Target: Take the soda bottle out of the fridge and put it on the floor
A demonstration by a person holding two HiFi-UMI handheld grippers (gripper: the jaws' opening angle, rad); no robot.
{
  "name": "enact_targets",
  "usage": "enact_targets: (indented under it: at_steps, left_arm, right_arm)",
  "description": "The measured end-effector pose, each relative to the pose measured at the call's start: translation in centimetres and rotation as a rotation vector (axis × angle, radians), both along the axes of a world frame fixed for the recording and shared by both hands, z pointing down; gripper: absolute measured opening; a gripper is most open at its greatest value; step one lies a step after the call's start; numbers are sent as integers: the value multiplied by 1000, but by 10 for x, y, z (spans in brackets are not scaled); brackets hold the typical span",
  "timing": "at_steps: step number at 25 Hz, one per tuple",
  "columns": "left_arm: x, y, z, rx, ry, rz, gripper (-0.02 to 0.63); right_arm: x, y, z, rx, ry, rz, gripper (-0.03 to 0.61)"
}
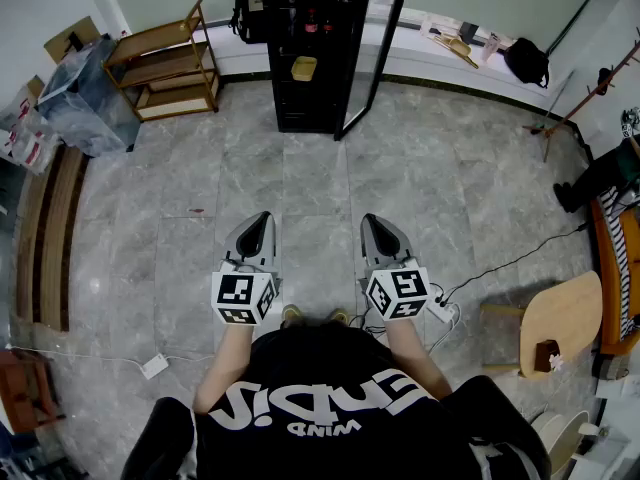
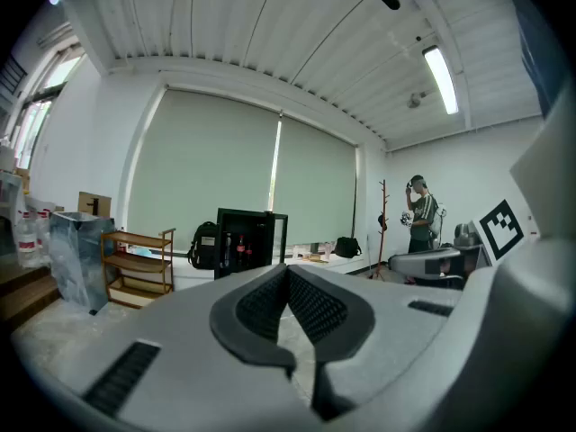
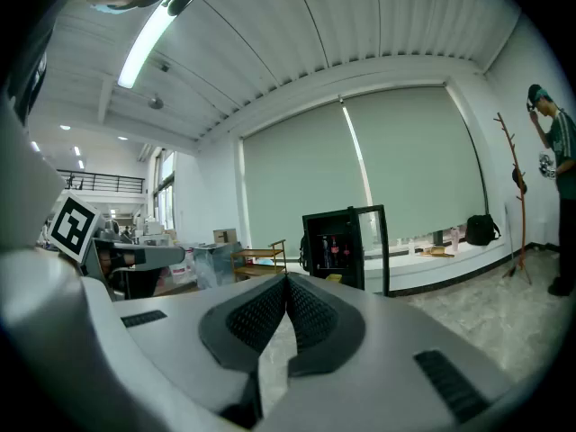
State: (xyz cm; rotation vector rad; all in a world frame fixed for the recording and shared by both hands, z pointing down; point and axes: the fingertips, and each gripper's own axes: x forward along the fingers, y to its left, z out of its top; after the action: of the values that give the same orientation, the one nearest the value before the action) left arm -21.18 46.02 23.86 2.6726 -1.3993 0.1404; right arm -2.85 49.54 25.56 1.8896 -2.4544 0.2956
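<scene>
Both claws hang level in front of the person, side by side over the tiled floor (image 1: 300, 183). The left claw (image 1: 262, 218) has its ribbed pads pressed tip to tip with nothing between them, and the right claw (image 1: 372, 222) is closed and empty in the same way. Straight ahead of both claws and well apart from them stands the black fridge (image 1: 305, 58), its glass door (image 1: 372, 53) swung out on the side of the right claw. On an upper shelf inside are the soda bottles (image 1: 318, 23), upright and close together, dark with red labels; how many there are is hard to tell from here. One shelf below them sits a small yellow container (image 1: 304, 68), its contents too small to make out. Beyond the left claw and off to its outer side a wooden shelf rack (image 1: 165, 73) stands beside the fridge, with a plastic-wrapped bin (image 1: 85, 93) further out still.
</scene>
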Motion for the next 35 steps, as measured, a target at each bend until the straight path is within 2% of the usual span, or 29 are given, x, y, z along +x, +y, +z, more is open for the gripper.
enact_targets:
  at_steps: [7, 14, 21, 28, 35]
  left_arm:
    - [-7, -9, -10, 20, 13, 23, 6]
    - [-20, -20, -8, 43, -1, 66, 6]
    - [-26, -39, 6, 24, -14, 76, 6]
    - [-9, -92, 16, 22, -23, 84, 6]
    - [28, -172, 18, 11, -22, 92, 6]
  right_arm:
    - [-16, -4, 2, -3, -22, 3, 23]
    - [-27, -9, 8, 8, 9, 21, 23]
    - [-28, -23, 17, -5, 10, 45, 23]
    - [-15, -78, 32, -11, 10, 43, 23]
    - [24, -163, 36, -21, -7, 58, 23]
